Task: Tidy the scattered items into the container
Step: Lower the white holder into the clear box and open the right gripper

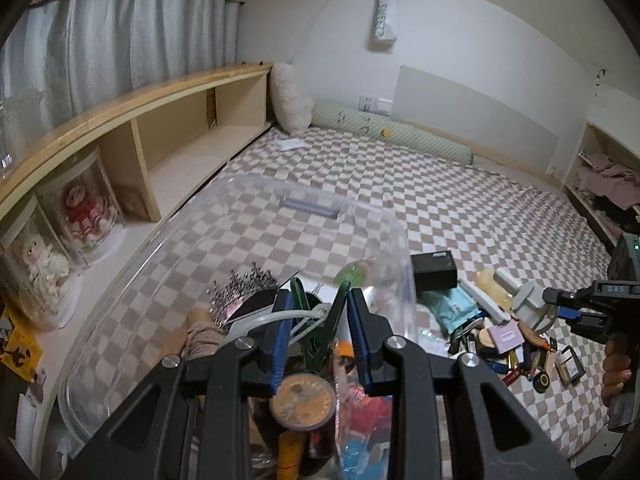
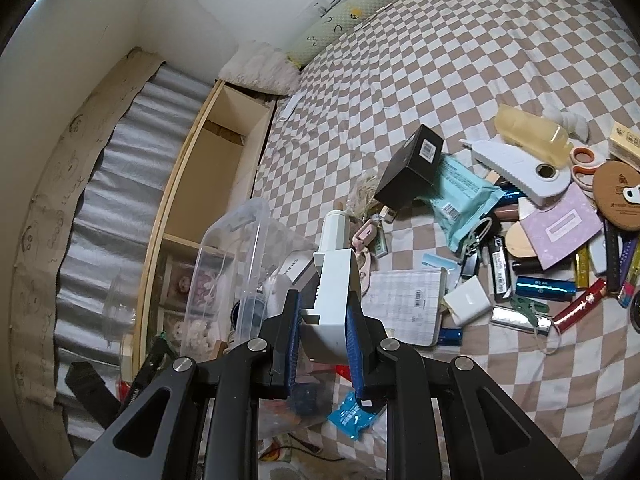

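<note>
Bedroom w/ a checkered bedsheet [image 1: 360,184] in brown and white, wooden shelf unit [image 1: 160,120] along the wall on one side, grey curtain [image 1: 100,40] above it; dolls in clear cases [image 1: 86,216] sit in the shelf's near bays; fluffy white pillow [image 1: 290,98] and green bolster [image 1: 384,136] at the far end of the bed; clear plastic container [image 1: 168,264] sits on the sheet just ahead of the left gripper [image 1: 316,316], already holding mixed bits incl. a round brown disc [image 1: 303,402]; left gripper's blue pads clamp a dark green clothes peg [image 1: 320,320] over the container, peg upright between the pads, a whitish cord looped across it; right gripper [image 2: 324,324] is closed on a white plastic gadget [image 2: 334,276] w/ a cream cylindrical tip, held pointing fwd, beside the container's transparent wall [image 2: 248,248]; scattered pile lies on the sheet to the right of the container: black box [image 2: 412,164] tilted on a teal packet [image 2: 464,196], white comb-like tool [image 2: 516,164], yellowish bottle [image 2: 532,130], orange-handled scissors [image 2: 584,164], lilac card [image 2: 560,228], squared notebook [image 2: 404,304], blue tube [image 2: 544,288], lighters and small sticks, too jumbled to sort out; in the left view a hand [image 1: 618,368] grips the right tool's handle at the frame edge.
</note>
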Demonstrator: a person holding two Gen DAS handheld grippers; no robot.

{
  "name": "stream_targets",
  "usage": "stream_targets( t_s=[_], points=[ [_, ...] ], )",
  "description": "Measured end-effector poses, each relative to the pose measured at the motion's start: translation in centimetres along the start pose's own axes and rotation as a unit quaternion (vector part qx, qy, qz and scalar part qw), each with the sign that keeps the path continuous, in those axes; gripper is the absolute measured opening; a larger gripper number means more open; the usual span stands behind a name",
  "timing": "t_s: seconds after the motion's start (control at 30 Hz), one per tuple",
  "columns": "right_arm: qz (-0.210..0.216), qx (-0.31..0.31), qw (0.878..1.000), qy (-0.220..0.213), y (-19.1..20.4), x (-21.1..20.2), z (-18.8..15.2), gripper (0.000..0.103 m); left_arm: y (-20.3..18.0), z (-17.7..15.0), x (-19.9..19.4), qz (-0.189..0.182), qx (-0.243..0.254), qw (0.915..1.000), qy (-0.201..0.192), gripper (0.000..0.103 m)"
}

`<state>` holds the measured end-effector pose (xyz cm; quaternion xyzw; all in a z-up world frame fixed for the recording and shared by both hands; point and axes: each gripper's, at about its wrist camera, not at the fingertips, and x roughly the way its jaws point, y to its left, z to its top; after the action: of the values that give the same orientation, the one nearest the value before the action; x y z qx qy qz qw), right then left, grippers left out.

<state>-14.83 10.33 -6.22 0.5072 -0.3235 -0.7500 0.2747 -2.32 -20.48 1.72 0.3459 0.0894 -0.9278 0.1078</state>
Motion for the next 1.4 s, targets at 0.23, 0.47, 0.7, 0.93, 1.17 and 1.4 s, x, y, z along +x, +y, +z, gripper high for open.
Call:
stream_targets(
  t_s=[0.23,0.47,0.7,0.93,1.17,1.4],
  points=[
    [0.005,-0.005,1.000,0.008,0.8,1.0,-0.2,0.021,2.2,-0.5,2.2,0.004,-0.016,0.9985,0.053,0.028],
    [0.010,-0.008,1.000,0.015,1.4,1.9,-0.4,0.021,3.6,-1.7,4.0,0.014,-0.035,0.9939,0.104,0.068],
    [0.014,-0.014,1.000,0.021,2.1,2.5,-0.6,0.021,4.1,-1.7,4.0,0.010,-0.045,0.9936,0.103,0.069],
    [0.030,-0.022,0.999,0.027,3.4,3.1,-0.9,0.021,4.2,-1.7,3.6,0.021,-0.039,0.9948,0.091,0.070],
    [0.065,-0.042,0.996,0.041,6.3,4.2,-1.8,0.021,4.8,-1.8,3.3,0.030,-0.035,0.9953,0.085,0.072],
    [0.098,-0.066,0.991,0.067,9.4,6.0,-3.2,0.021,5.5,-2.0,2.6,0.046,-0.031,0.9959,0.071,0.072]
  ],
)
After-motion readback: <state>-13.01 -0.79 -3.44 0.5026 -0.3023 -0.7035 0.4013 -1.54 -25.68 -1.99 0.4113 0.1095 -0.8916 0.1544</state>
